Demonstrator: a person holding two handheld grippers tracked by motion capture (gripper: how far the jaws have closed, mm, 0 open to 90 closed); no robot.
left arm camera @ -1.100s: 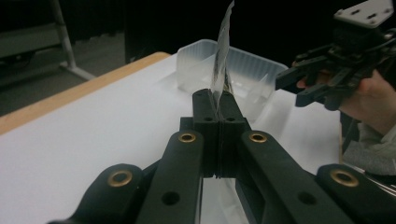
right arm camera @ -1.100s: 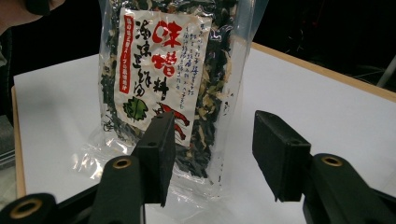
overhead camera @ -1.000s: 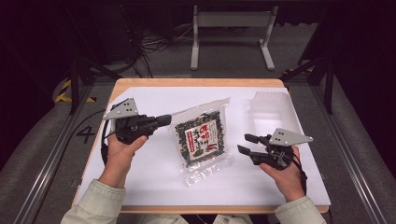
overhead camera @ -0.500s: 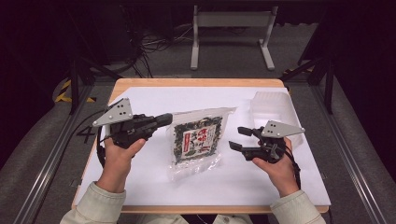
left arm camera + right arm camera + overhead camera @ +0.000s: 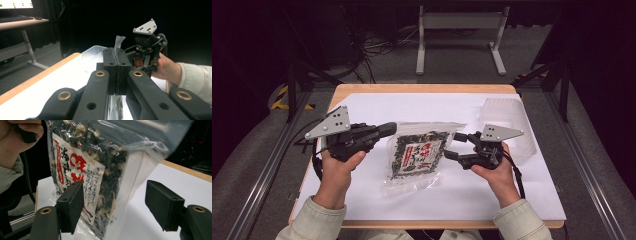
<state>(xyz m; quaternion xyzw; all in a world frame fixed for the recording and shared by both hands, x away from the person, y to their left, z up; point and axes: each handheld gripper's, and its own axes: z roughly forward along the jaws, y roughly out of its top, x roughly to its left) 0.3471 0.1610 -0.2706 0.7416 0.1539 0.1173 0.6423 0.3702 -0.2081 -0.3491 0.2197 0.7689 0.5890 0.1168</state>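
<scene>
A clear bag of dark dried greens with a red-and-white label (image 5: pixel 417 155) hangs tilted, its lower end still on the white sheet. My left gripper (image 5: pixel 389 129) is shut on the bag's upper left corner; in the left gripper view the clear film (image 5: pixel 119 41) sticks up from between the closed jaws (image 5: pixel 116 53). My right gripper (image 5: pixel 454 145) sits at the bag's right side and its jaws have just been opening. In the right gripper view the bag (image 5: pixel 82 170) hangs between the spread jaws (image 5: pixel 117 202), and the pads do not press on it.
A clear plastic tray (image 5: pixel 507 125) stands at the back right of the white sheet (image 5: pixel 512 200), just behind my right hand. The sheet covers a wooden table (image 5: pixel 422 88). A metal stand (image 5: pixel 459 30) and cables are on the floor beyond.
The left gripper has raised the bag's top corner, so the bag has come up off the sheet. The right gripper has moved left towards the bag and its jaws stand wider.
</scene>
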